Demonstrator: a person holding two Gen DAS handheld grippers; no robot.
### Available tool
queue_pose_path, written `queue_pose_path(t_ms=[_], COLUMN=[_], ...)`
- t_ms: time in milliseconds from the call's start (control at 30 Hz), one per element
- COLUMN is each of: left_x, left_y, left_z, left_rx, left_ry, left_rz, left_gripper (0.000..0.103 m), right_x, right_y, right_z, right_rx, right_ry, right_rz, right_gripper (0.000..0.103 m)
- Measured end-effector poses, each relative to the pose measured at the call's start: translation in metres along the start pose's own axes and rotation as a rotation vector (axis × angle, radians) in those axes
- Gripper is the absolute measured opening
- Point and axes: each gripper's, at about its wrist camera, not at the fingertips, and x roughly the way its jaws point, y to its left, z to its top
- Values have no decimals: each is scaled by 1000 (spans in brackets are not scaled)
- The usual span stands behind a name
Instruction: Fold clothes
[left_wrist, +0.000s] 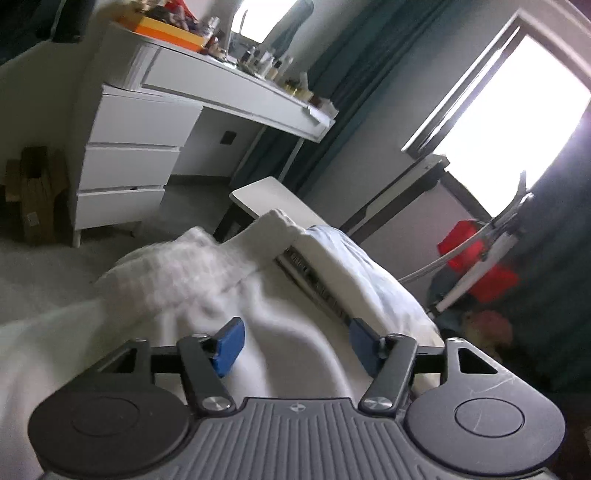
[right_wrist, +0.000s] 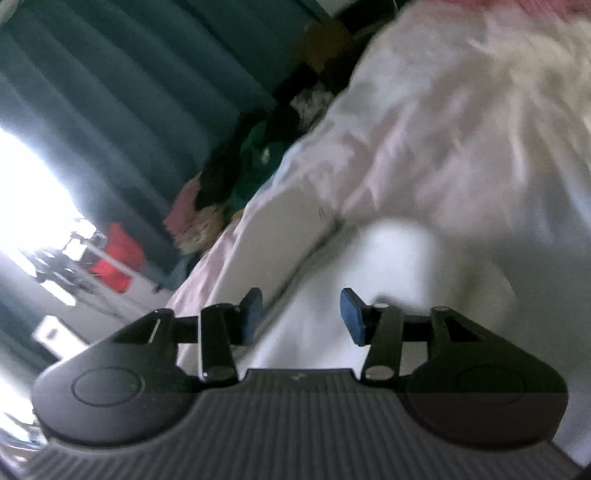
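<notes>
The white, soft, rumpled garment (left_wrist: 280, 317) lies spread on the bed straight ahead of my left tongs (left_wrist: 295, 345) and under them; its cloth fills the gap between the two blue pads (left_wrist: 229, 345), yet neither pad presses on it — the left tongs stand open, gripping nothing; beyond their left pad a paler, faintly checked fold of fabric (left_wrist: 166, 273) bunches up, blurred, so I cannot tell whether it belongs to the same garment. Past the right pad a white pillow (left_wrist: 354, 258) lies tilted at the bed's edge; a small white tabletop (left_wrist: 273, 199) stands farther ahead of it.

From my right tongs (right_wrist: 301, 319) the same white garment (right_wrist: 332, 339) lies below and ahead; the blue pads (right_wrist: 351, 319) stand apart with bare cloth showing between them — open too, holding nothing; the picture is smeared, so the folds are hard to read. Ahead and to the right of these tongs the white crumpled bedding (right_wrist: 461, 140) rises; to the left, a heap of dark and green clothes (right_wrist: 255, 162) lies beside the bed's edge.

Farther out, on the left tongs' side: a white chest of drawers (left_wrist: 125, 166) up and to the left, joined to a white dressing table (left_wrist: 236, 88) crowded with small bottles; dark teal curtains (left_wrist: 347, 66) behind it; a bright window (left_wrist: 517, 114) up and to the right; a red cloth on a pale rack (left_wrist: 476, 254) off to the right.
</notes>
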Motion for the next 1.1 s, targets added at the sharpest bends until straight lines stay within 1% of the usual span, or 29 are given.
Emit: queue_pose_path(t_ms=[67, 100, 167, 233, 267, 300, 367, 400, 433, 500, 533, 567, 633, 667, 700, 733, 767, 833, 933, 967, 1033, 1100], left_x=[-22, -28, -38, -37, -36, -33, -25, -21, -18, -10, -5, 0, 12, 19, 25, 30, 34, 37, 30, 24, 9, -8], left_y=[14, 22, 38, 54, 63, 69, 79, 84, 86, 86, 87, 88, 93, 95, 96, 95, 95, 100, 100, 101, 105, 104], left_z=[-10, -12, -15, -18, -20, -21, -25, -27, -28, -28, -27, -27, -26, -26, -26, -25, -24, -24, -23, -21, -16, -6], left_rx=[-34, -63, -127, -207, -249, -285, -346, -376, -388, -390, -404, -425, -509, -556, -587, -605, -619, -648, -656, -662, -678, -618], left_ry=[12, 30, 79, 157, 201, 227, 252, 265, 264, 240, 229, 220, 200, 190, 181, 173, 160, 136, 106, 94, 78, 78], left_rz=[-7, -9, -14, -39, -54, -63, -68, -71, -78, -94, -96, -97, -99, -100, -99, -96, -90, -95, -103, -118, -164, -190], left_gripper=[68, 69, 73, 76, 76, 75, 71, 70, 70, 69, 64, 63, 52, 50, 46, 35, 31, 16, 11, 11, 10, 9], right_x=[-23, -30, -46, -54, -58, -60, -54, -51, -46, -32, -24, -15, -4, 1, 3, 7, 11, 15, 14, 11, 4, -6], right_y=[-13, -18, -28, -35, -38, -42, -45, -47, -49, -54, -59, -63, -70, -73, -75, -75, -74, -73, -69, -68, -62, -56], right_z=[-8, -12, -20, -26, -28, -30, -30, -30, -31, -34, -37, -40, -43, -43, -44, -44, -44, -44, -46, -46, -42, -33], right_rx=[51, 63, 84, 106, 120, 134, 167, 183, 198, 211, 216, 222, 251, 267, 287, 306, 323, 336, 338, 341, 313, 274], right_ry=[54, 80, 120, 126, 124, 122, 123, 123, 117, 116, 118, 119, 82, 56, 26, 0, -25, -54, -73, -79, -79, -71], right_rz=[46, 63, 84, 91, 92, 93, 92, 93, 115, 116, 99, 83, 79, 83, 88, 86, 83, 74, 62, 63, 55, 54], right_gripper=[73, 75, 76, 76, 76, 76, 74, 72, 67, 67, 65, 54, 43, 39, 38, 36, 35, 30, 18, 15, 14, 13])
